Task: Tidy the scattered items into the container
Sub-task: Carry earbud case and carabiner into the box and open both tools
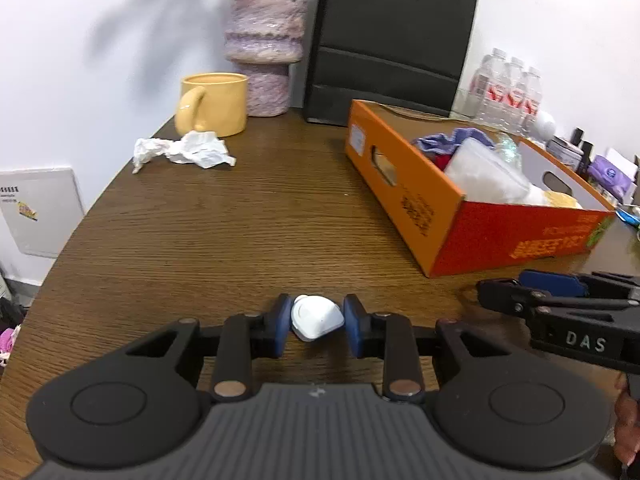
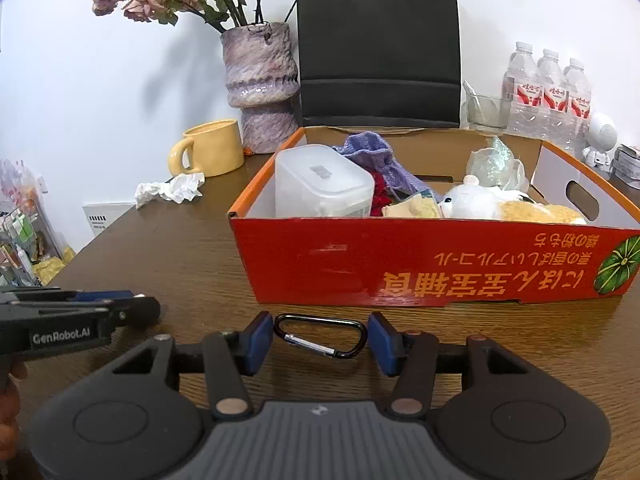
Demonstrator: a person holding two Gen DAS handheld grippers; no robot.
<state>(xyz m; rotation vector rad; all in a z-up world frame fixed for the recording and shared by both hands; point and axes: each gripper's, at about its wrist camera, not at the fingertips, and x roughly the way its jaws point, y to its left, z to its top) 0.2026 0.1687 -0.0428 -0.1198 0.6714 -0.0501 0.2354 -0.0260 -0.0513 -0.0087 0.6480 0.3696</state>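
Between the narrowed pads of the left gripper (image 1: 316, 326) a small white plastic piece (image 1: 317, 317) is being pinched; a black carabiner (image 2: 320, 336) is being spanned by the half-open right gripper (image 2: 320, 338), contact unclear. Either could be slipped out before the orange cardboard box (image 2: 400, 264) beyond is being reached

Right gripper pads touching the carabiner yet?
Cannot tell. The right wrist view shows the carabiner between the right gripper's blue pads, its ends right at both pads, with no plain gap or press visible.
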